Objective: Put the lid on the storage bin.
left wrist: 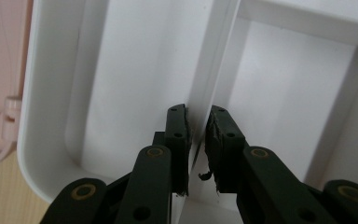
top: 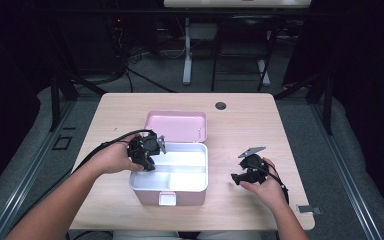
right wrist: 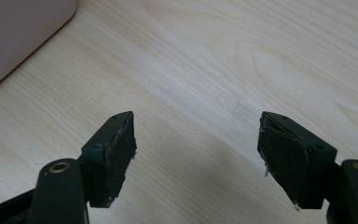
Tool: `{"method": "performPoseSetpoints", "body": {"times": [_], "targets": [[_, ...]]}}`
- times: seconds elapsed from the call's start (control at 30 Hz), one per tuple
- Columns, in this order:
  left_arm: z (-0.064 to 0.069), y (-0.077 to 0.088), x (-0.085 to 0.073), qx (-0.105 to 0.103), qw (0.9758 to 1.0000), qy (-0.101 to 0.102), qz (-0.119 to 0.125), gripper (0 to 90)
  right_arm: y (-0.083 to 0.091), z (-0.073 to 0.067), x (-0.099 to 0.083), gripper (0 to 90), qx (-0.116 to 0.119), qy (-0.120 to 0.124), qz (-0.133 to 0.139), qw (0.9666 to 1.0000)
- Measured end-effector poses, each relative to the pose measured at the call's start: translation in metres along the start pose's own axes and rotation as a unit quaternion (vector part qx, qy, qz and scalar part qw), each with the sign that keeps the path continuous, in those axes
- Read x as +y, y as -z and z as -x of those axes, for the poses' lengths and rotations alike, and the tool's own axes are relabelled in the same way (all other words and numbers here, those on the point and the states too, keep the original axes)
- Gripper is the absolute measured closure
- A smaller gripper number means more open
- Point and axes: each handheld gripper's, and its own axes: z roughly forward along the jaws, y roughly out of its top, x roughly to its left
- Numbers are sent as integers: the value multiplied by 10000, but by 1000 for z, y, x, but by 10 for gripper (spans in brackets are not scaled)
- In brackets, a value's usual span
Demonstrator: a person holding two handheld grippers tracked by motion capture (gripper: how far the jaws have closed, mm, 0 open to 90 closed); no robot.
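Straddling a white divider (left wrist: 204, 93) of the open pink box (top: 200, 192), left gripper (left wrist: 196, 135) fingers stand slightly apart.

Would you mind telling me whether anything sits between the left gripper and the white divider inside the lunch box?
Nothing visible does: the left gripper straddles the white divider of the open lunch box, one jaw on each side.

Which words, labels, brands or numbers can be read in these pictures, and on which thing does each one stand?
There are none to read.
The pink box, its open lid and white tray are plain.
The table bears only wood grain.
The left gripper and right gripper carry no marking.
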Motion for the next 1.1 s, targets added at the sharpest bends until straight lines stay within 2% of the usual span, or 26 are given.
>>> {"method": "performPoseSetpoints", "body": {"times": [0.2, 0.23, 0.27, 0.3, 0.37, 0.43, 0.47, 0.5, 0.57, 0.63, 0.67, 0.8, 0.83, 0.87, 0.9, 0.93, 0.97, 1.1], "targets": [[-2, 1, -10, -85, 9992, 233, 301, 788, 4, 3, 7, 268, -32, -117, 94, 9999], [-2, 1, -12, -86, 9990, 251, 371, 788, 5, 3, 9, 268, -28, -133, 112, 9998], [-2, 0, -17, -119, 9979, 327, 543, 787, 7, 3, 13, 268, -26, -125, 135, 9998], [-2, 0, -17, -119, 9979, 327, 543, 786, 8, 3, 15, 268, 0, -138, 165, 9998], [-4, -1, -24, -187, 9952, 525, 806, 783, 10, 4, 21, 268, 97, -201, 229, 9995], [-4, -1, -26, -212, 9943, 579, 870, 781, 13, 4, 28, 268, 113, -212, 292, 9993], [-4, -1, -28, -233, 9932, 629, 947, 781, 14, 3, 32, 269, 129, -214, 333, 9991], [-4, -2, -32, -250, 9911, 706, 1097, 782, 16, 3, 36, 269, 125, -185, 360, 9991], [-2, -2, -35, -199, 9898, 721, 1212, 781, 19, 3, 44, 269, 141, -180, 473, 9986], [-1, -2, -36, -185, 9894, 735, 1238, 780, 23, 3, 54, 269, 180, -227, 647, 9975], [0, -2, -37, -128, 9890, 730, 1278, 780, 23, 3, 54, 269, 180, -227, 647, 9975], [3, -3, -39, -37, 9872, 765, 1397, 773, 24, 0, 80, 291, 232, -203, 831, 9961], [3, -3, -39, -37, 9872, 765, 1397, 773, 24, 0, 80, 291, 232, -203, 831, 9961], [3, -3, -40, -39, 9870, 768, 1414, 773, 24, 0, 86, 300, 254, -241, 838, 9959], [3, -4, -41, -43, 9863, 795, 1442, 771, 21, 0, 98, 328, 408, -322, 881, 9948], [4, -4, -41, -22, 9858, 804, 1474, 771, 21, 0, 98, 328, 408, -322, 881, 9948], [4, -4, -41, -17, 9858, 809, 1475, 770, 20, 1, 110, 384, 459, -423, 963, 9934], [4, -4, -41, -10, 9861, 807, 1455, 768, 14, 3, 130, 413, 428, -544, 1038, 9922]]}}
